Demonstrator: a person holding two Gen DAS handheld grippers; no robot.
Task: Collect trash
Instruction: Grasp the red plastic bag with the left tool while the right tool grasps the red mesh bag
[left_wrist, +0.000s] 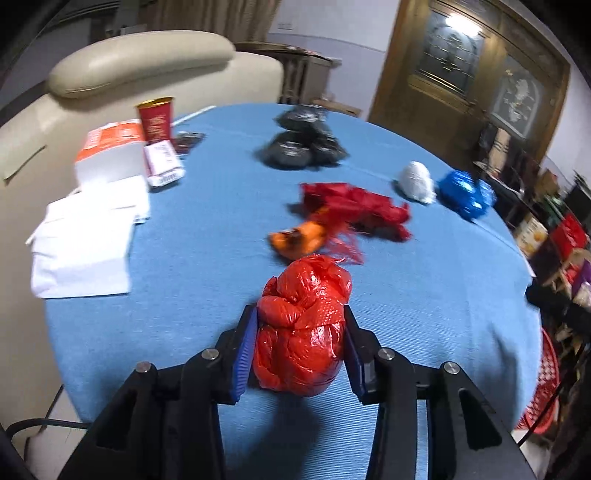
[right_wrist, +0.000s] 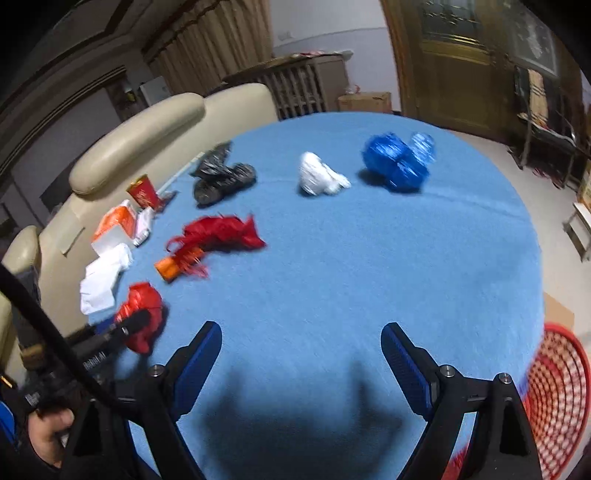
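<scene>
**A:** Where is the trash that is being picked up?

**B:** The red bag ball (left_wrist: 303, 325) is sitting right between the blue pads of the left gripper (left_wrist: 301, 347). The pads are squeezing it from both sides, so the left gripper is pinching the red bag ball just above the blue table (left_wrist: 207, 258).

**A:** What is lying past it?

**B:** Just ahead of the left gripper an orange piece (left_wrist: 295, 240) is lying, and it is touching a crumpled dark red bag (left_wrist: 358, 210). Farther ahead a black bag (left_wrist: 303, 144) is resting. Ahead and to the right, a white wad (left_wrist: 417, 181) and a blue bag (left_wrist: 467, 194) are sitting close together. It is blurry there, so they may be touching.

**A:** And to the left?

**B:** White papers (left_wrist: 85, 243), an orange and white box (left_wrist: 110, 147) and a red cup (left_wrist: 155, 118) are sitting there, near the table's edge.

**A:** What is the right gripper doing?

**B:** The right gripper (right_wrist: 301, 350) is hanging over a bare part of the table with its fingers spread wide. Nothing is sitting between them. A red basket (right_wrist: 557, 398) is showing down to its right, off the table's edge. The person's hand (right_wrist: 48, 432) is showing to its left, holding the other gripper.
</scene>
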